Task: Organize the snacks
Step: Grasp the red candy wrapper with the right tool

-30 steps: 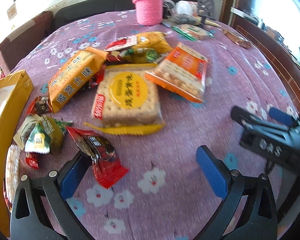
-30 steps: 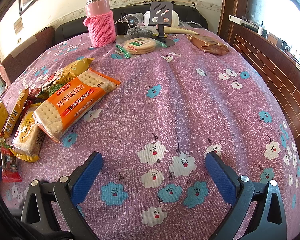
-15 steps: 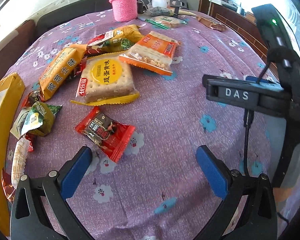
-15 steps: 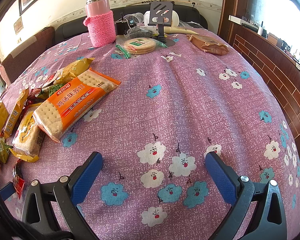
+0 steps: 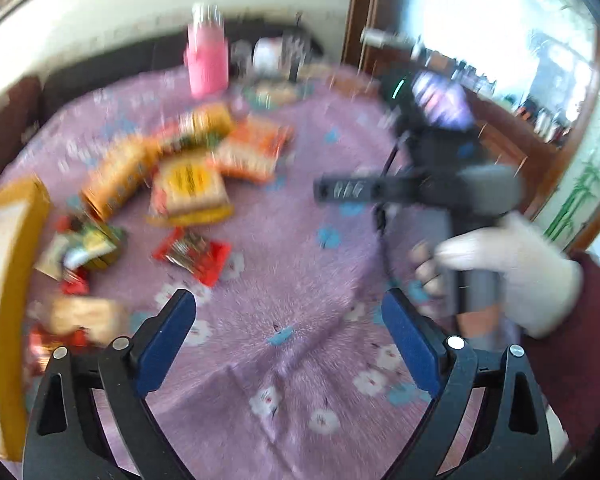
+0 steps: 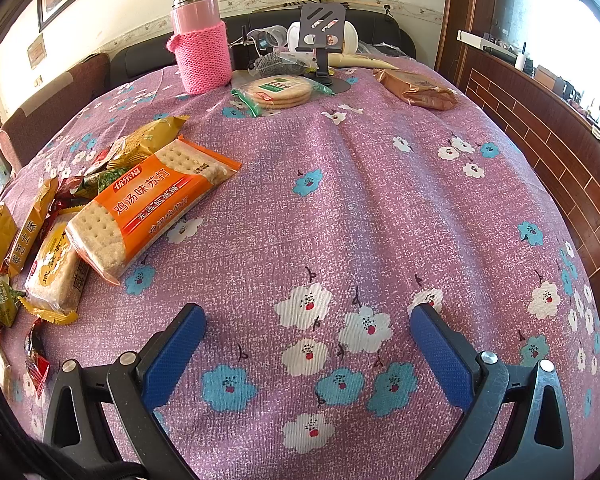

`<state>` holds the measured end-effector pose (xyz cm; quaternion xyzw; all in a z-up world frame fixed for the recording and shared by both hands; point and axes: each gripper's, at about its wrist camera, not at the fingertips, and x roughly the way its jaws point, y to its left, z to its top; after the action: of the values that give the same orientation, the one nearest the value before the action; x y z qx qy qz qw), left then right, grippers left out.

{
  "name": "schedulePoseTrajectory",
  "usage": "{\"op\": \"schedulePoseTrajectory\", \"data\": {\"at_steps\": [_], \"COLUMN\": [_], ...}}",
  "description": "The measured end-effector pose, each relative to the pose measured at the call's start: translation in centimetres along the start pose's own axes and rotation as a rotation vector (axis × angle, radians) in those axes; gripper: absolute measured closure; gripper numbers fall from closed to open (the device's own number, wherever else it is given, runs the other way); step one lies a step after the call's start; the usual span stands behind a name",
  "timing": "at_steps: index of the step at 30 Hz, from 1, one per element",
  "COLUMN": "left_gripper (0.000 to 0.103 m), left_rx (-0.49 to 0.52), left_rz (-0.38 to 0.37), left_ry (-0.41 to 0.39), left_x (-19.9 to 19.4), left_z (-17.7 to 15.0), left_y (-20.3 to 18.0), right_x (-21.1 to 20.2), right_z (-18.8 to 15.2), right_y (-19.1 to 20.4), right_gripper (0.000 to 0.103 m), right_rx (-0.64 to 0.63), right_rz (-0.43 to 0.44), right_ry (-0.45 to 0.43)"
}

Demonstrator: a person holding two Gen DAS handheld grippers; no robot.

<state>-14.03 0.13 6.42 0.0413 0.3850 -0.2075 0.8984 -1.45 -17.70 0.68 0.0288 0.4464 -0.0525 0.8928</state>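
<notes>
Both grippers released, over tabletop (image 6: 380,208).
Left gripper (image 5: 288,316) and right gripper (image 6: 308,328) empty; left view blurred, red snack packet (image 5: 192,254) probably just ahead.

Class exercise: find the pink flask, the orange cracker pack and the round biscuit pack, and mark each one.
pink flask (image 6: 202,60): right wrist view, on its knitted sleeve.
orange cracker pack (image 6: 152,208): right wrist view, on the orange printed label.
round biscuit pack (image 6: 280,90): right wrist view, on the top biscuit.
</notes>
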Motion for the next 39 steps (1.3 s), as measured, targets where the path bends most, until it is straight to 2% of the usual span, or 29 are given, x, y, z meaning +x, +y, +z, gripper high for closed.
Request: {"op": "schedulePoseTrajectory", "data": {"at_steps": [2,5,10,12,14,15,16,18,21,24,28,30,32,36,39], "left_gripper": [0.008,0.008,0.008,0.008,0.008,0.008,0.008,0.008,0.008,0.008,0.008,0.008,0.008,0.008,0.008], "left_rx": [-0.010,-0.036,-0.103,-0.168,-0.227,-0.257,-0.283,-0.309,-0.328,-0.333,-0.282,-0.282,-0.307,-0.376,-0.385], "left_rz": [-0.009,0.017,0.204,0.251,0.271,0.280,0.291,0.317,0.321,0.266,0.240,0.246,0.244,0.231,0.241], "left_ry": [-0.090,-0.175,-0.213,-0.248,-0.290,-0.317,-0.338,-0.351,-0.320,-0.277,-0.249,-0.253,-0.256,-0.260,-0.263], "left_x": [-3.5,-7.5,-11.7,-13.8,-15.4,-16.1,-16.6,-16.7,-15.7,-14.5,-14.1,-14.2,-14.3,-15.0,-15.5], "left_z": [-0.3,-1.2,-2.9,-3.7,-4.4,-4.7,-5.0,-5.4,-5.9,-6.3,-6.5,-6.6,-6.7,-7.2,-7.4], "left_y": [1.1,3.6,9.1,11.7,13.9,14.9,15.9,17.0,17.6,17.4,16.4,16.5,17.1,18.6,19.0], "right_x": [0.0,-0.2,-0.6,-0.6,-1.5,-2.4,-3.9,-6.8,-9.6,-9.5,-8.9,-9.6,-10.4,-10.7,-10.5], "right_z": [0.1,0.0,-0.6,-0.4,-0.1,0.2,0.3,0.3,-0.4,-1.5,-3.6,-4.4,-5.1,-6.6,-8.1], "right_y": [0.1,0.1,0.1,0.1,0.1,0.4,0.9,2.3,6.2,10.1,14.6,17.0,19.7,25.1,27.6], "right_gripper": [0.000,0.000,0.000,0.004,0.023,0.025,0.025,0.025,0.025,0.026,0.034,0.035,0.035,0.037,0.047], "right_rx": [-0.016,-0.033,-0.064,-0.076,-0.075,-0.075,-0.079,-0.111,-0.198,-0.272,-0.374,-0.405,-0.454,-0.596,-0.664], "right_rz": [0.013,0.022,0.038,0.031,-0.012,-0.036,-0.023,0.052,0.218,0.321,0.392,0.497,0.566,0.585,0.593], "right_ry": [0.012,0.038,0.053,0.080,0.110,0.107,0.070,-0.021,-0.060,-0.027,-0.002,0.018,0.022,0.002,0.018]}}
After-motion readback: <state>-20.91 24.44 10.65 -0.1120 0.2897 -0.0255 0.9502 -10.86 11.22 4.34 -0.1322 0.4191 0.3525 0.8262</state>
